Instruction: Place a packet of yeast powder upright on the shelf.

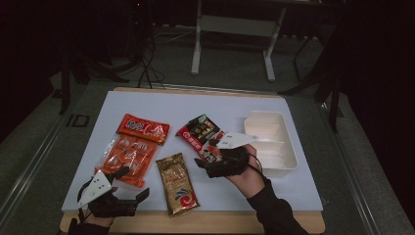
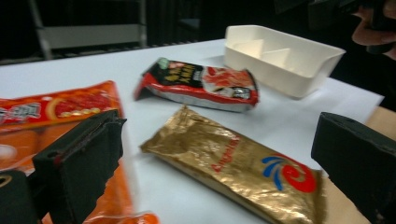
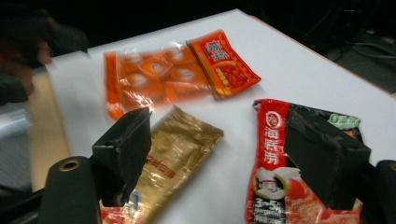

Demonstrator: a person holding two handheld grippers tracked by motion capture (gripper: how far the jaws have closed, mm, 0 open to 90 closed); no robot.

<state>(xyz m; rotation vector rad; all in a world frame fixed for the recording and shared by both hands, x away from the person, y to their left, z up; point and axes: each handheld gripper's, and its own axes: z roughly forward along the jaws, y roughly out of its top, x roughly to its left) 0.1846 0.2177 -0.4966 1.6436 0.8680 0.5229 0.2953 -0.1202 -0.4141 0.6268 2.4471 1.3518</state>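
A gold packet [image 1: 177, 183] [image 2: 233, 161] [image 3: 180, 147] lies near the table's front edge. A red and black packet [image 1: 199, 133] [image 2: 201, 84] [image 3: 275, 163] lies behind it, toward the white tray [image 1: 271, 142]. My right gripper [image 1: 205, 155] [image 3: 219, 119] hovers open over the near end of the red and black packet, with nothing between its jaws. My left gripper [image 1: 131, 183] [image 2: 219, 126] stands open at the front left corner, its jaws pointing toward the gold packet and holding nothing.
A clear pack of orange sachets [image 1: 128, 155] [image 3: 149, 77] and a red-orange packet [image 1: 143, 128] [image 3: 224, 60] lie at the left. The white divided tray [image 2: 280, 58] stands at the right. The wooden table edge [image 1: 220, 223] runs along the front.
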